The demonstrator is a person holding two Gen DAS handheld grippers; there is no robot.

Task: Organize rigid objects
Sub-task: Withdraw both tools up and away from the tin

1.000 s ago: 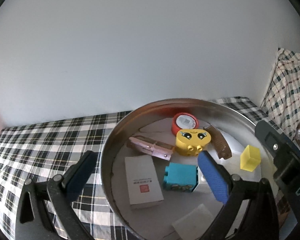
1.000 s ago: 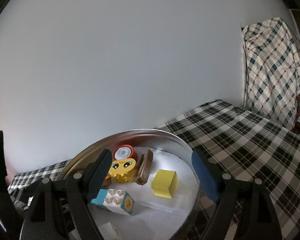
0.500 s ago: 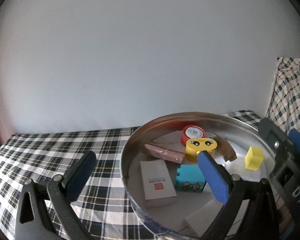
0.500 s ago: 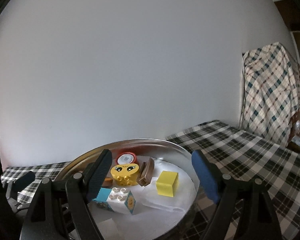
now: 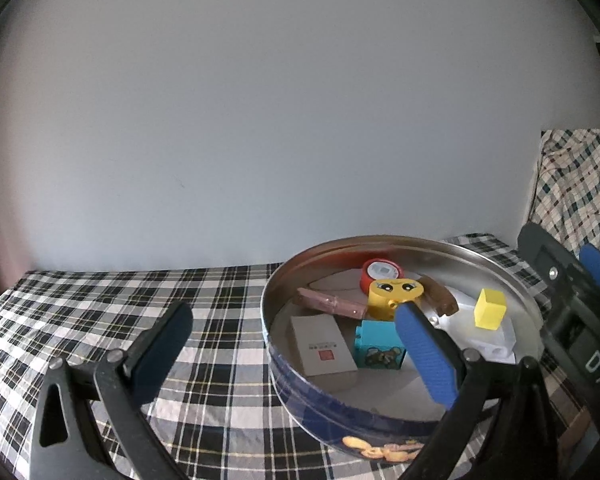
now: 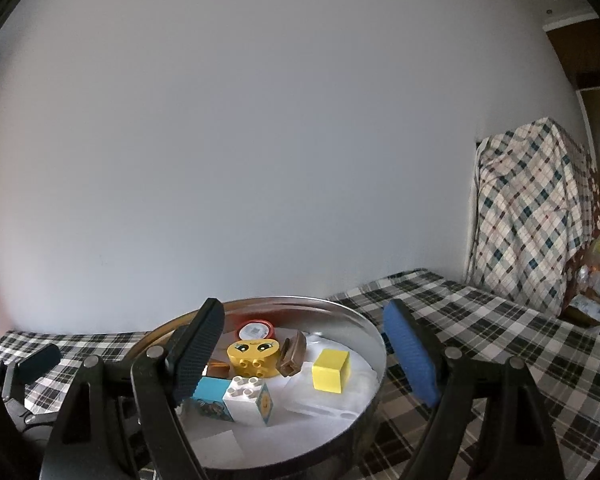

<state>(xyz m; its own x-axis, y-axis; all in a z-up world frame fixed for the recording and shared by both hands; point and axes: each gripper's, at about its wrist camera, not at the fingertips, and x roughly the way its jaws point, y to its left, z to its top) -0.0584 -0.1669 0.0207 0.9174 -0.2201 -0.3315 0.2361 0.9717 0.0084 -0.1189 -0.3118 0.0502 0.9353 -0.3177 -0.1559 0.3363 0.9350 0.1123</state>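
Note:
A round metal tin (image 5: pixel 380 408) with a blue outer wall stands on the checked tablecloth; its rim also shows in the right wrist view (image 6: pixel 352 312). In it lie a yellow face brick (image 5: pixel 394 294), a red round cap (image 5: pixel 382 270), a teal brick (image 5: pixel 376 344), a yellow cube (image 5: pixel 490 314), a brown piece (image 5: pixel 440 300), a pink bar (image 5: pixel 332 304) and a white card box (image 5: pixel 322 346). My left gripper (image 5: pixel 292 356) is open and empty, astride the tin's near-left wall. My right gripper (image 6: pixel 304 356) is open and empty over the tin.
The checked tablecloth (image 5: pixel 100 304) covers the table up to a plain white wall. A checked cloth drapes over something tall at the right (image 6: pixel 536 216). A crinkly bag (image 6: pixel 596 280) sits at the far right.
Both grippers have pulled back and up from the tin, so it looks smaller and lower in both views. More tablecloth shows. The objects in the tin have not moved.

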